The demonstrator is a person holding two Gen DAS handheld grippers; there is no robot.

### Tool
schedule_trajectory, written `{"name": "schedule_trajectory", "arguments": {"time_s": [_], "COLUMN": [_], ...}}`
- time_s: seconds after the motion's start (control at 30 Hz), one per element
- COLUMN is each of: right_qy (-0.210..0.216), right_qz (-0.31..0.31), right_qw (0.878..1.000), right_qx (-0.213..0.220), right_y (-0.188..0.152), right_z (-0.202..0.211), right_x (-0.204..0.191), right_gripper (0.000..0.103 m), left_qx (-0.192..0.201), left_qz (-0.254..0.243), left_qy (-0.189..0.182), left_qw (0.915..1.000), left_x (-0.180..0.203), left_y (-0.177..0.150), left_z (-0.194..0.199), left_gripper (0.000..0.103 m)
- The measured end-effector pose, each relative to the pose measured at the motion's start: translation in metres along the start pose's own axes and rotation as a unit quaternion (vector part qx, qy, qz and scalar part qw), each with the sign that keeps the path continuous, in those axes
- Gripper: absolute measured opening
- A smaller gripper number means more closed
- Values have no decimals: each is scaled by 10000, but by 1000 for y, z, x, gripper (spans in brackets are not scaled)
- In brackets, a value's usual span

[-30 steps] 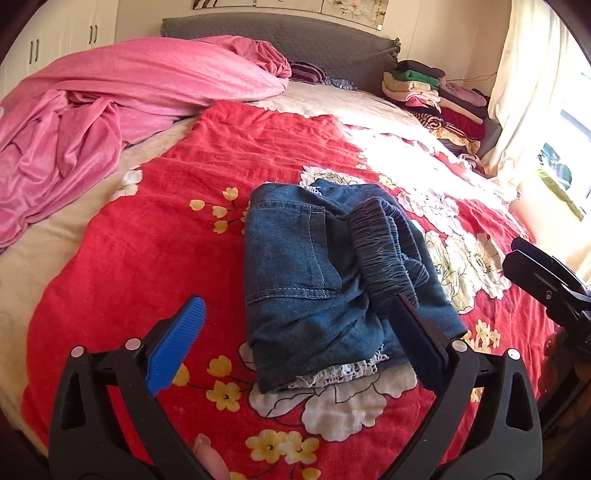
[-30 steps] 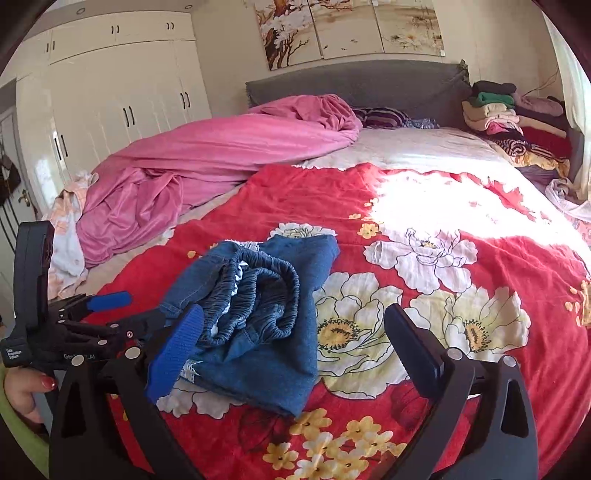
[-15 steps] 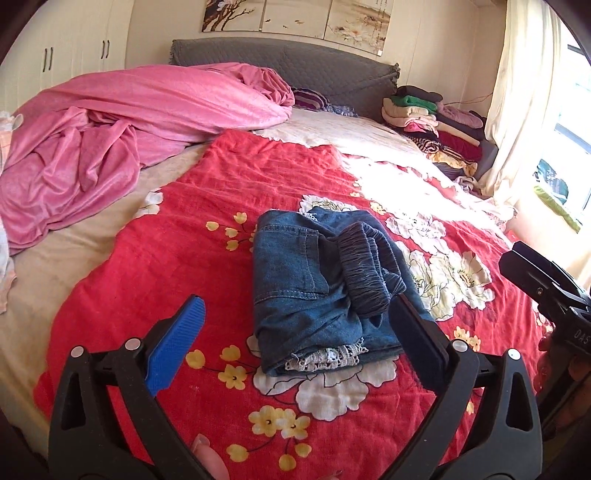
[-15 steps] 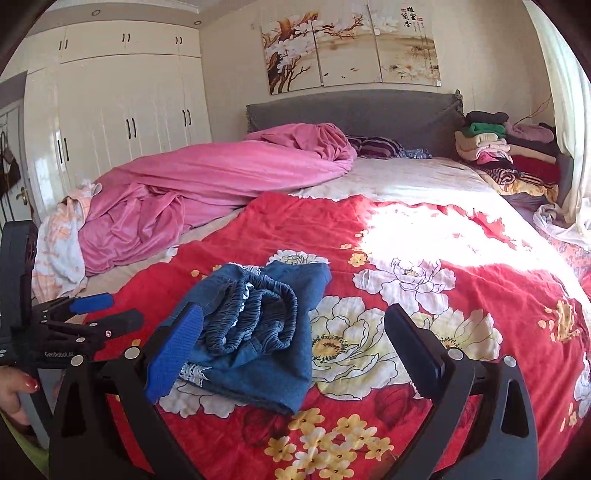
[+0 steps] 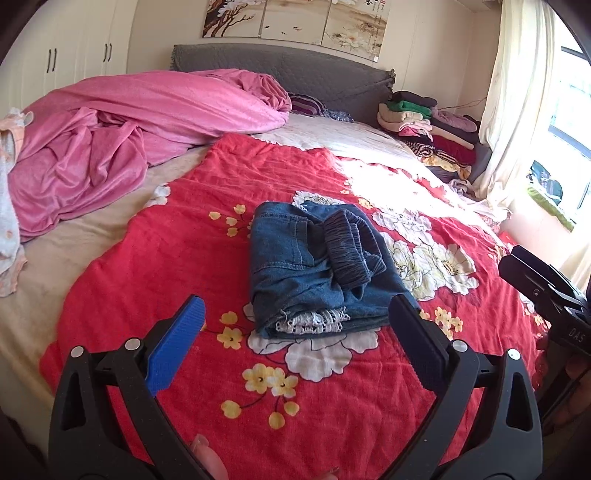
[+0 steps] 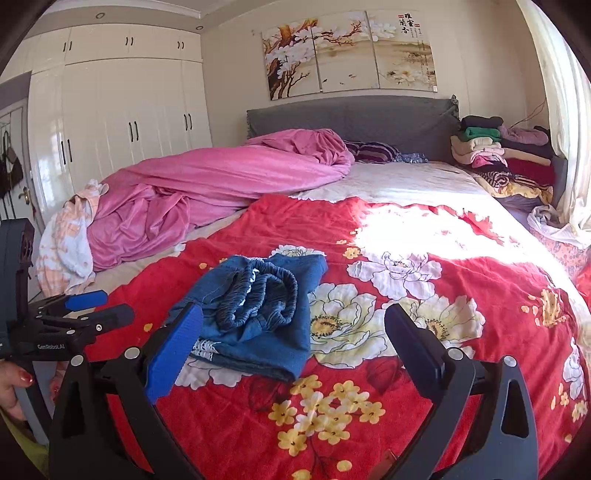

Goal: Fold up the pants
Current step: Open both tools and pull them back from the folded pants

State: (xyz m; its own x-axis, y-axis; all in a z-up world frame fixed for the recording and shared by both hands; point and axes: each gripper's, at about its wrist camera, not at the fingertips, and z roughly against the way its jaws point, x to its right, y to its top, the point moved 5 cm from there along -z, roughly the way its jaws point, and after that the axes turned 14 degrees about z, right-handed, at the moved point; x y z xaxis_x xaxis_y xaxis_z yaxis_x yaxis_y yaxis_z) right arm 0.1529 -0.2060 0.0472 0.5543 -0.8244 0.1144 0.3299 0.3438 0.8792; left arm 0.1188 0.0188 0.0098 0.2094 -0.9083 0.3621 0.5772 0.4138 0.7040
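Pants: our folded denim pants (image 5: 317, 269) lie mid-frame on the red floral blanket (image 5: 155, 266), elastic waistband bunched on top, so we judge folding nearly complete.
Left tongs (image 5: 295, 339): spread, empty, clear of the cloth.
Right tongs (image 6: 291, 343): spread, empty, likewise.

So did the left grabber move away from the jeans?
Yes. The left gripper pulled back toward the foot of the bed: the folded jeans look smaller, and the wall paintings above the headboard have come into view.

pants (image 5: 314, 266) | blue denim | folded bundle | waistband on top
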Motion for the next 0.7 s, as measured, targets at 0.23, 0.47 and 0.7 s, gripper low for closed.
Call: {"name": "schedule_trajectory", "arguments": {"time_s": [0.23, 0.47, 0.7], "right_qy": [-51, 38, 134], "right_qz": [35, 20, -58], "right_qw": [10000, 9999, 9989], "right_qx": [-58, -138, -439], "right_y": [-15, -32, -52], "right_z": [13, 20, 16], "right_x": [-5, -12, -22], "right_gripper": [98, 98, 98], "left_qx": [-33, -112, -387], "left_qz": [6, -109, 141], "left_qy": [65, 68, 139], "left_qw": [10000, 9999, 9991], "left_x": [-5, -4, -16], "left_y": [-23, -52, -71], "left_z": [12, 18, 8], "left_gripper": [93, 93, 93]}}
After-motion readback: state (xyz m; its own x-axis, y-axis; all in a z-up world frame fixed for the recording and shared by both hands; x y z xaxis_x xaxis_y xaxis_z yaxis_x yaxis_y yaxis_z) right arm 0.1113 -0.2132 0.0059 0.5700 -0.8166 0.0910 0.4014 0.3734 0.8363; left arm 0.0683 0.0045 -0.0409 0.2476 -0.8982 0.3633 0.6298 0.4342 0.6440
